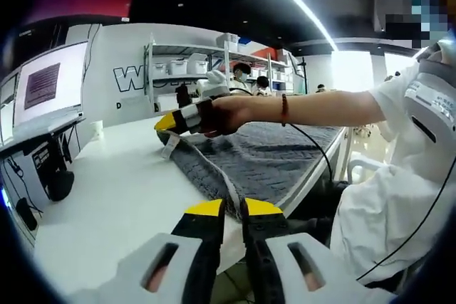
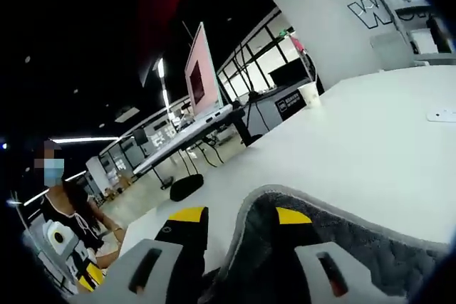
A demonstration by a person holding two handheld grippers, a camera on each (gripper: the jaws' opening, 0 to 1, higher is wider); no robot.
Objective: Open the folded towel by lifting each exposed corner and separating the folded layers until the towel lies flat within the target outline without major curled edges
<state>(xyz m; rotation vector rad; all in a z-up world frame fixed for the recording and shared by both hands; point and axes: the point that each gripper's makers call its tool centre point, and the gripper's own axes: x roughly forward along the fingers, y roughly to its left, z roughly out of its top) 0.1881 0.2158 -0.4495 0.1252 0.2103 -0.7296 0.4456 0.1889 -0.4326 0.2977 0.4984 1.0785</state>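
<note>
The right gripper (image 2: 231, 222) pinches the towel (image 1: 274, 158) edge; the left gripper (image 1: 233, 209), nearly closed, holds nothing, so lifting may drag the towel.

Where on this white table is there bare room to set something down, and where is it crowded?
Free: the white table between the grey towel and the monitor, and the stretch between the towel and the paper cup. Crowded: the towel's far corner, where the right hand-held gripper grips it, and its near edge by the left hand-held gripper.
</note>
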